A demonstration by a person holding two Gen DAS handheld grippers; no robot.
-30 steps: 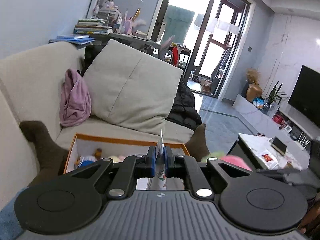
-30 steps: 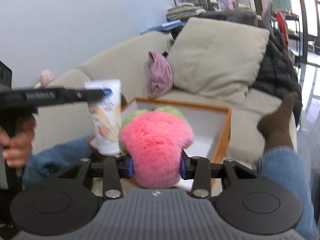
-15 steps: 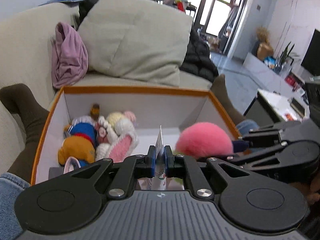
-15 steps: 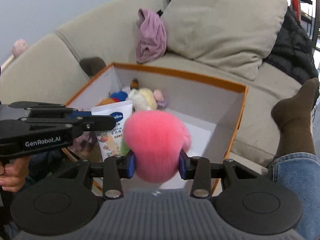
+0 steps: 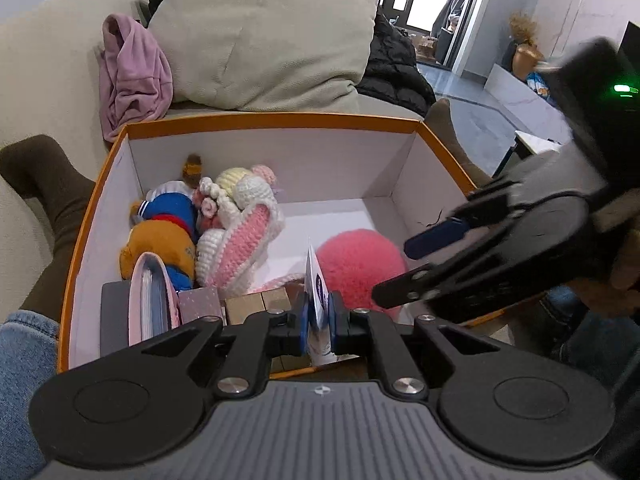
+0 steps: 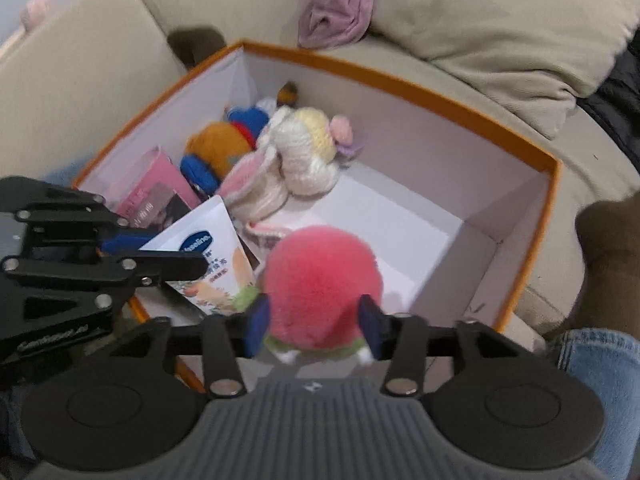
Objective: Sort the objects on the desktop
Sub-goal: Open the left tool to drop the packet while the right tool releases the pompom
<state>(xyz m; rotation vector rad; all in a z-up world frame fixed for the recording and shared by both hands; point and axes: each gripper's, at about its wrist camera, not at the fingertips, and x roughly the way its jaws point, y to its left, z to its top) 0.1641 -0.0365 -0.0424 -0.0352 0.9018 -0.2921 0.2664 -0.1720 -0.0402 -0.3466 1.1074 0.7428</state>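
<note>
Release comes next, I judge. Right hand-held gripper [image 6: 314,326], fingers spread just clear of the pink plush toy [image 6: 320,280], should lift straight out. Left hand-held gripper [image 5: 319,322], pinching the Vaseline tube [image 6: 212,260] above the orange box's [image 5: 280,120] near edge, should lower it beside the plush before letting go.

Fluffy pink plush [image 6: 320,284] and white tube [image 6: 208,256] over orange-rimmed box [image 6: 400,88].
</note>
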